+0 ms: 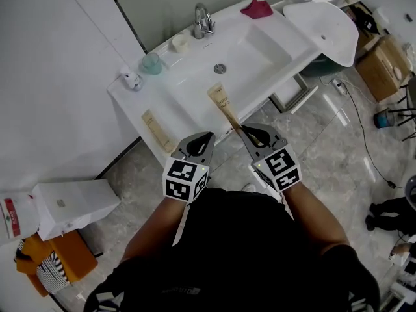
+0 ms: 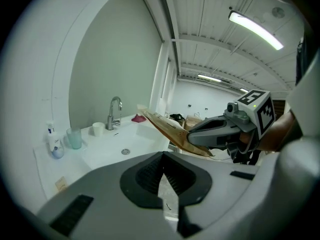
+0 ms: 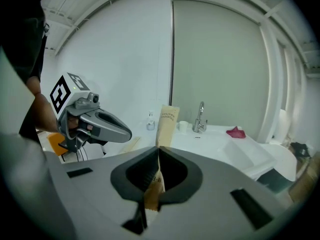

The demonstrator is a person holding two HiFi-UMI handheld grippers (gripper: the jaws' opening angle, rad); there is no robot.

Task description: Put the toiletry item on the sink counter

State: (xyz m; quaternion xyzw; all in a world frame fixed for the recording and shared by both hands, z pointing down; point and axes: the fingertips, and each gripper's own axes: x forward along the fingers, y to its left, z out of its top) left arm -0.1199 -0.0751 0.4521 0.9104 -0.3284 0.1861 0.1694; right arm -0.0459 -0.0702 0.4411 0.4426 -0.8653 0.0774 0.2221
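The left tongs (image 2: 163,179) are together, with nothing between them. The right tongs (image 3: 157,171) are clamped on the near end of a flat tan toiletry sachet (image 1: 225,106), held in the air with its far end over the sink tabletop's (image 1: 130,96) front rim. It looks light, thin and bendy. A grip nearer its middle should steady it. A similar sachet (image 1: 158,130) lies on the tabletop.

shirt: was a black tee (image 1: 227,252), short sleeves
left gripper (image 1: 208,137): had a grey shell – dark teardrop cutout on top
right gripper (image 1: 245,130): was the same grey build
marker cubes (image 1: 185,179): wore black-and-white squares, tiny green light each
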